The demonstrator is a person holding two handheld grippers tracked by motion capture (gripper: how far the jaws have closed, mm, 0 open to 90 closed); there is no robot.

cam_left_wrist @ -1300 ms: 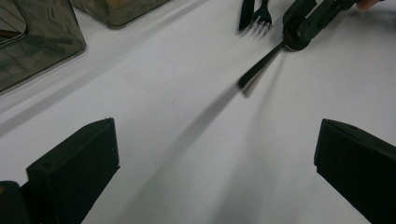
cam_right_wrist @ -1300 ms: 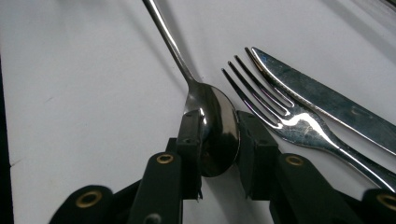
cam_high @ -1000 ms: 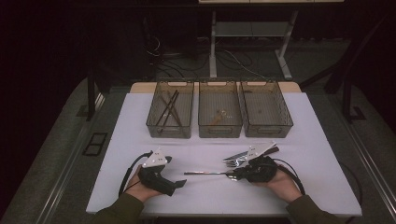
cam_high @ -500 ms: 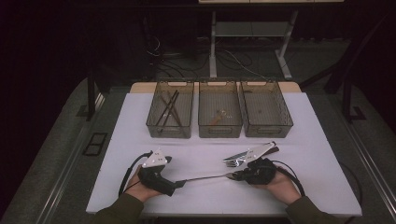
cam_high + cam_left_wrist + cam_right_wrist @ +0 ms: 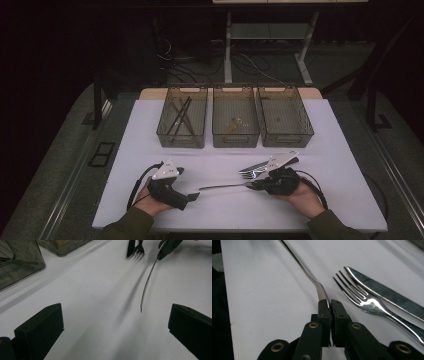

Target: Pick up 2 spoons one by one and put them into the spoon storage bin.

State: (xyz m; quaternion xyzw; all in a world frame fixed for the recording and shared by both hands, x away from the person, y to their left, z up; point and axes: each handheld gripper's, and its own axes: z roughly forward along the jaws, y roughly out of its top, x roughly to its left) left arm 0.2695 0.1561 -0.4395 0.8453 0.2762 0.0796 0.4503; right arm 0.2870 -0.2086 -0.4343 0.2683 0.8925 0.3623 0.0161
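Note:
My right gripper [image 5: 254, 184] [image 5: 330, 305] is shut on the head end of a slim metal utensil [image 5: 225, 186] [image 5: 304, 268]. Its long handle points left across the white table [image 5: 220, 160]. My left gripper [image 5: 192, 196] [image 5: 115, 325] rests open near the table's front edge, jaws wide apart with nothing between them. The handle tip of the utensil [image 5: 147, 282] lies just ahead of it, apart from both jaws. The right gripper [image 5: 165, 248] shows far off in the left gripper view. A fork [image 5: 362, 300] [image 5: 252, 170] and a knife [image 5: 387, 293] lie side by side beside the right gripper.
Three clear bins stand in a row at the back. The left bin [image 5: 165, 132] holds dark sticks, the middle bin [image 5: 235, 137] a small brownish item, and the right bin [image 5: 287, 137] looks bare. Cables trail from both grippers.
The utensil's handle end reached closer to the left gripper half a second ago and now sits slightly back to the right. Both hands have barely moved.

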